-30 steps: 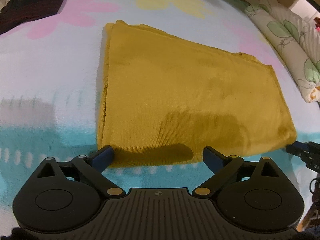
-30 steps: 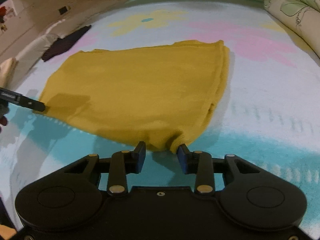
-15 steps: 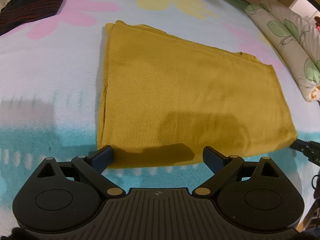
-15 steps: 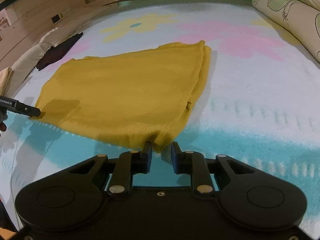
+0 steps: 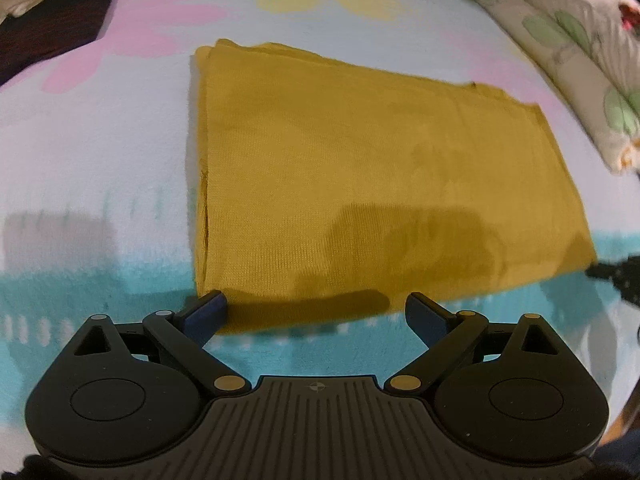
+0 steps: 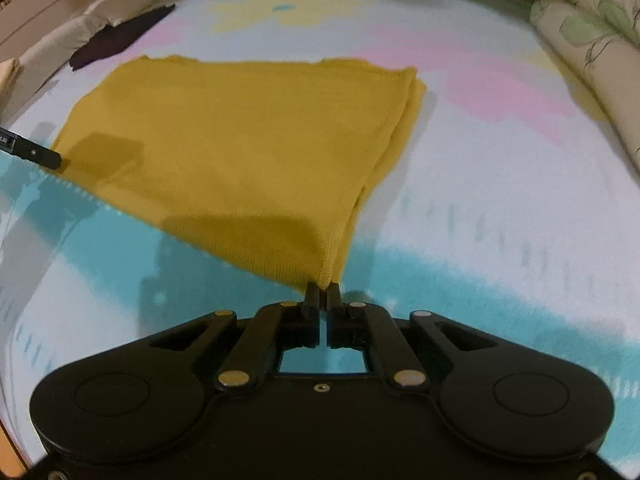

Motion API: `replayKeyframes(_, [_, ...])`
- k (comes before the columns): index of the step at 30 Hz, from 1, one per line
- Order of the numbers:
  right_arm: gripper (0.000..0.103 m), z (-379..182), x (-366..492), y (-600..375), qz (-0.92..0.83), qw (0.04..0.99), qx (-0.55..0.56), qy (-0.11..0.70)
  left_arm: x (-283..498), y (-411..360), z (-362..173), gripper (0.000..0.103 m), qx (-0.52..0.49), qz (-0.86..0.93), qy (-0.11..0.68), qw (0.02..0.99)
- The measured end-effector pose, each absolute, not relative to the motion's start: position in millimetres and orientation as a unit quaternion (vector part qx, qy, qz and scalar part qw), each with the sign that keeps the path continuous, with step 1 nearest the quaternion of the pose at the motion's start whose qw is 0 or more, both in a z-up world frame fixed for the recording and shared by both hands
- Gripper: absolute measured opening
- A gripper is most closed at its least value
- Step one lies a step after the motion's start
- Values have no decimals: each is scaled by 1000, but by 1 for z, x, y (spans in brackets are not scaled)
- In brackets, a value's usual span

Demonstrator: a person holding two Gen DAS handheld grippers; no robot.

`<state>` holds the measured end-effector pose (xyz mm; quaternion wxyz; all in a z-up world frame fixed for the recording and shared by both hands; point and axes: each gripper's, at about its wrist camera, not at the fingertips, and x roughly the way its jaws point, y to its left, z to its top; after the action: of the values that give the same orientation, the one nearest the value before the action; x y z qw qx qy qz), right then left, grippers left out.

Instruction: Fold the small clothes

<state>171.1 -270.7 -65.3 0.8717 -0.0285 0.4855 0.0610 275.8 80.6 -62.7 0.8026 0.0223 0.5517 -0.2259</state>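
Observation:
A mustard-yellow knit garment lies folded flat on a flowered bedspread; it also shows in the right wrist view. My left gripper is open wide at the garment's near edge, its left finger at the near left corner. My right gripper is shut on the garment's near right corner, and that corner is lifted slightly. The left gripper's fingertip shows at the garment's far left corner in the right wrist view. The right gripper shows blurred at the right edge of the left wrist view.
A dark garment lies at the back left of the bed, also seen in the right wrist view. Floral pillows line the right side, as the right wrist view shows. The bedspread extends all around the garment.
My right gripper has closed from open onto the garment's near right corner and has pulled it up a little. My left gripper has stayed open at the near edge.

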Motion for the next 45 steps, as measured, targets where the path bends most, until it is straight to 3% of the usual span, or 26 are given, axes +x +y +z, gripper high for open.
replayKeyframes(5, [19, -50, 172, -276, 45, 878, 7, 476, 284, 105, -33, 96, -32, -193, 505, 841])
replayKeyframes(6, [34, -44, 171, -278, 39, 886, 23, 461, 286, 110, -27, 97, -46, -179, 491, 851])
replayKeyframes(7, [57, -38, 170, -280, 33, 893, 41, 446, 288, 112, -23, 97, -53, -165, 480, 860])
replayKeyframes(8, [68, -32, 170, -282, 32, 900, 65, 430, 289, 113, -22, 97, -54, -153, 472, 866])
replayKeyframes(9, [89, -30, 171, -283, 34, 903, 82, 420, 290, 110, -22, 97, -49, -146, 468, 870])
replayKeyframes(13, [103, -36, 181, -277, 21, 904, 110, 413, 288, 89, -40, 97, 4, -139, 470, 872])
replayKeyframes(19, [103, -69, 196, -266, -5, 888, 62, 456, 293, 84, -72, 98, 93, -118, 503, 851])
replayKeyframes(21, [103, -80, 197, -268, -18, 876, 45, 480, 294, 95, -77, 103, 77, -122, 509, 849])
replayKeyframes(26, [103, -78, 194, -275, -16, 869, 57, 491, 298, 103, -66, 102, 59, -119, 523, 842])
replayKeyframes(37, [103, -58, 211, -327, 14, 860, 290, 419, 299, 60, -23, 102, 5, -154, 472, 868])
replayKeyframes(45, [103, -80, 235, -333, 37, 843, 313, 436, 311, 15, -25, 102, -4, -160, 469, 868])
